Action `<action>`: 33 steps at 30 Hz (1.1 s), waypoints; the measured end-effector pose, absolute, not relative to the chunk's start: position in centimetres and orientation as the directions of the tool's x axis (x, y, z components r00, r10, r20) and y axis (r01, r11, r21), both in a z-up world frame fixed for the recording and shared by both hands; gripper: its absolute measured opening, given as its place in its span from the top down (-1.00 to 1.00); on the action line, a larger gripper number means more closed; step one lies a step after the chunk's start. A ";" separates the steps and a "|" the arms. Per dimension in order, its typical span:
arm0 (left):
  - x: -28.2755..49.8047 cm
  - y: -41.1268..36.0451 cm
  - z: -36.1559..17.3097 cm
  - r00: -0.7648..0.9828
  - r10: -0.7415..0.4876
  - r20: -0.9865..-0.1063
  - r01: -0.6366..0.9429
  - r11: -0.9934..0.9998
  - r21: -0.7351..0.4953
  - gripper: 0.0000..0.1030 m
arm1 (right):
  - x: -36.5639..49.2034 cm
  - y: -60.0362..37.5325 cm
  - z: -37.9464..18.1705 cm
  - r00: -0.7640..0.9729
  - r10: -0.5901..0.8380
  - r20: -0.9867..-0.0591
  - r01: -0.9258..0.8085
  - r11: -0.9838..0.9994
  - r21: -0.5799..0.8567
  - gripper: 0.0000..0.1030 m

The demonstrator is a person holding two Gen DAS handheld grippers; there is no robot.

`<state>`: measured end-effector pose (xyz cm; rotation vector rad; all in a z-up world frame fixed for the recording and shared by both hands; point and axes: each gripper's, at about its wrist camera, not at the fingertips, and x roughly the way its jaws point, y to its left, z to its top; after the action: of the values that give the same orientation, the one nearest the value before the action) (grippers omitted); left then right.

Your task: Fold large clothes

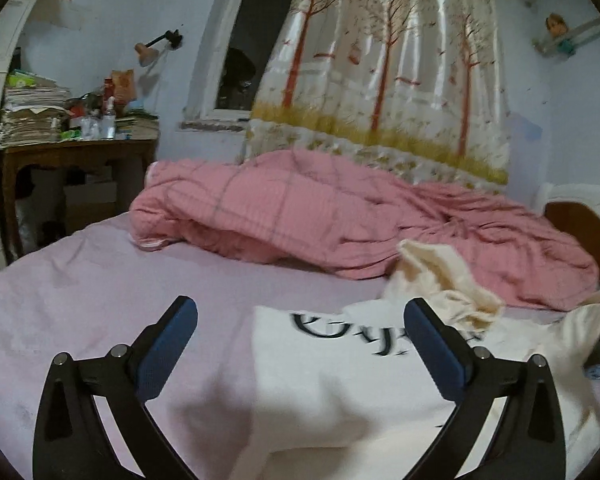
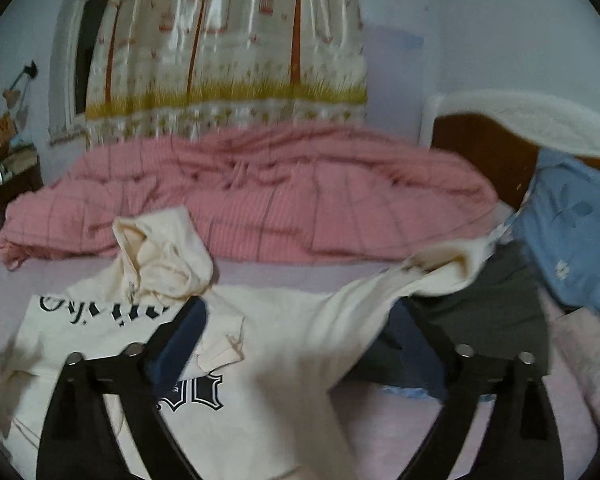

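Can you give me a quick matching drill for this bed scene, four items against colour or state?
Items:
1. hoodie
2. quilt
3. pillow
4. left gripper

Descriptions:
A. blue with white flowers
B. pink, bunched up
C. cream, black lettering
D. open, holding nothing

Pairs: 1-C, 2-B, 3-A, 4-D

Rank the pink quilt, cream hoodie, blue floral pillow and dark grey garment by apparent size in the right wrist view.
1. pink quilt and cream hoodie: similar spans; the hoodie is nearer, so unsure.
2. blue floral pillow and dark grey garment: similar, both partly hidden.
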<state>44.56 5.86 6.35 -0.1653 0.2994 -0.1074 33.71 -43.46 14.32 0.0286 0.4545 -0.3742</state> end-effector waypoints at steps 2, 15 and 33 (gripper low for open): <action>43.6 5.2 7.1 0.956 -0.122 -0.265 0.081 0.984 -0.162 -0.99 | 31.6 -43.4 15.5 0.841 -0.372 -0.393 0.367 0.926 -0.092 -1.00; 45.4 3.0 4.4 0.905 -0.176 -0.388 0.099 0.973 -0.211 -0.99 | 32.5 -54.8 17.7 0.703 -0.470 -0.533 0.547 0.837 -0.016 -1.00; 46.1 2.7 2.6 0.904 -0.076 -0.421 -0.006 0.982 -0.190 -0.99 | 51.0 -62.7 9.9 0.240 -0.740 -0.628 0.380 0.667 -0.641 -0.77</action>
<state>46.10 2.73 2.56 -0.1888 0.4416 -0.0365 50.96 -62.67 9.85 -0.3934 1.0783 -0.7940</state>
